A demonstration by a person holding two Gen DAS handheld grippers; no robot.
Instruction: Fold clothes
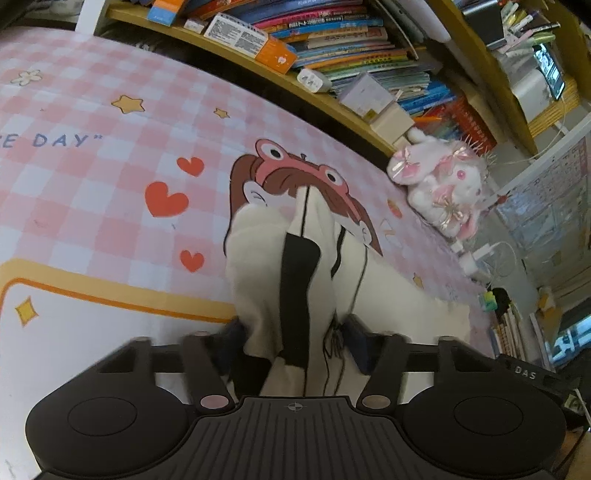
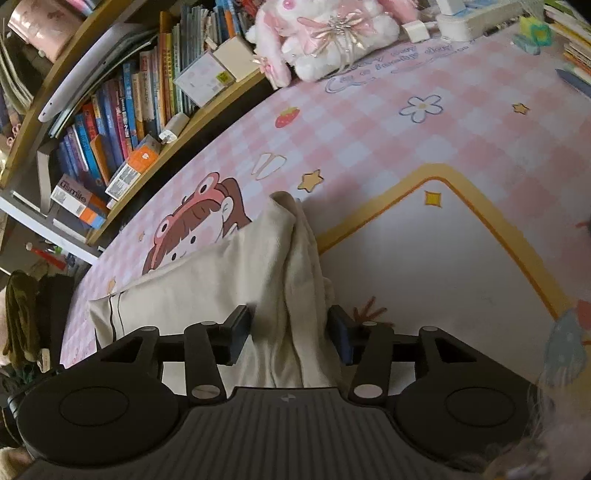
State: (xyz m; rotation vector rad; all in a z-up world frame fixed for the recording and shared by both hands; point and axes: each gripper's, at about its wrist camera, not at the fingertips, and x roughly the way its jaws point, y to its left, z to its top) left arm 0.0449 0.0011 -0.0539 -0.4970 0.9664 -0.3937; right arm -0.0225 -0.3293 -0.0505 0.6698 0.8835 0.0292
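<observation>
Cream cloth with black trim, your garment (image 1: 273, 266), lies bunched on the pink checked mat (image 1: 92, 166), its long axis running from your left gripper (image 1: 293, 338) up over the cartoon girl (image 1: 284, 177) printed there. The jaws stand part-way apart with the cloth between them; whether the pads press it, you cannot tell. A bookshelf (image 1: 332, 55) stands beyond the girl.

From the right wrist, your right gripper (image 2: 290, 332) likewise straddles the garment (image 2: 258, 266), jaws part-way apart, grip unclear; its ridge points away toward the cartoon girl (image 2: 192, 229). A plush toy (image 2: 325, 33) sits far beyond her.

Soft, even indoor light, strong fisheye bending at the edges, slight motion blur, dim corners.
</observation>
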